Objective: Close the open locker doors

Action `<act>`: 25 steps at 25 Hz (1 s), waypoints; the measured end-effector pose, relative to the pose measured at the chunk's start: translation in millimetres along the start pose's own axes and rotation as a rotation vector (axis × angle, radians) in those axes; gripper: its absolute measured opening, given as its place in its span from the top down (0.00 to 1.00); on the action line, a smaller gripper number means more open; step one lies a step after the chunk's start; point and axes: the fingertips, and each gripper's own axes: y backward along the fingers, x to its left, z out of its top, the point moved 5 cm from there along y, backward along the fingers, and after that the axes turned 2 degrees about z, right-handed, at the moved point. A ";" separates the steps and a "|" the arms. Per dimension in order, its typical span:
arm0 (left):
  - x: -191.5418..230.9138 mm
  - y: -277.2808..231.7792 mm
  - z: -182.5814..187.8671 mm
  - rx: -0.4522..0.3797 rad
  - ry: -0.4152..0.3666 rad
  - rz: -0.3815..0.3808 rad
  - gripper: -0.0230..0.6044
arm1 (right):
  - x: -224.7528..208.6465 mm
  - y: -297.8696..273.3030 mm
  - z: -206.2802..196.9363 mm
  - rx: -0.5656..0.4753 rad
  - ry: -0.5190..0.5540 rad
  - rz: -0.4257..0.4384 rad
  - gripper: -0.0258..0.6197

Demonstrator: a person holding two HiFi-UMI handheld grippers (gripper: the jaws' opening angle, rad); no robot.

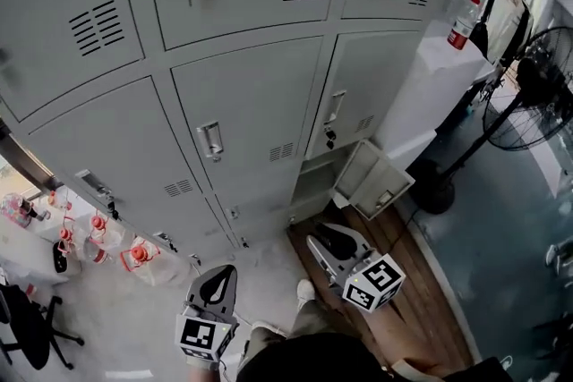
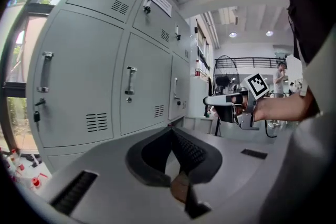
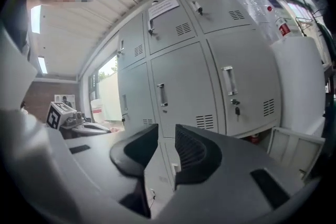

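- Two tools sit low in the head view, just ahead of the person's shoe (image 1: 305,289). The left tool (image 1: 220,275) is over pale floor and the right tool (image 1: 322,239) over a strip of wooden floor (image 1: 407,304).
- Seen in its own view, the left tool is clenched. Its jaw tips meet and nothing sits between them.
- By its own view, the right tool is released. Its jaws stand a little apart and hold nothing, and locker fronts show through the gap.
- Just beyond the right tool hangs the open door (image 1: 374,179), a small one in the bottom row of the lockers (image 1: 246,103). It is swung out to the right of its dark compartment (image 1: 313,185), with its inner face and latch turned towards the person.
- The door lies ahead and slightly to the right of the right tool, and well apart from the left tool. The right hand is therefore the nearer one.
- As I judge it, the door's free edge has to swing left and back towards the compartment, so the push should land on its far, outer face.
- Every other locker door in view looks flush and shut.
- Farther right, a white cabinet (image 1: 439,94) stands against the lockers, close beside the open door, and a fan (image 1: 537,103) stands past it.
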 end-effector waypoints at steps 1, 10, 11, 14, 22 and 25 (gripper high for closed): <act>-6.1 -11.3 1.8 0.001 -0.009 -0.027 0.95 | -9.3 8.8 -0.7 -0.002 -0.003 -0.025 0.79; -53.3 -104.2 16.8 0.050 -0.060 -0.176 0.95 | -107.0 69.4 -18.8 0.000 -0.049 -0.202 0.79; -57.2 -115.0 17.3 0.055 -0.067 -0.188 0.95 | -118.3 73.9 -21.0 0.000 -0.055 -0.217 0.79; -71.8 -148.1 21.6 0.084 -0.070 -0.211 0.95 | -154.2 85.9 -26.8 0.001 -0.070 -0.252 0.79; -95.1 -223.5 24.0 0.116 -0.108 -0.234 0.95 | -248.5 106.0 -47.9 0.034 -0.075 -0.330 0.78; -100.9 -245.9 25.3 0.124 -0.115 -0.229 0.95 | -278.1 110.6 -54.2 0.045 -0.084 -0.344 0.78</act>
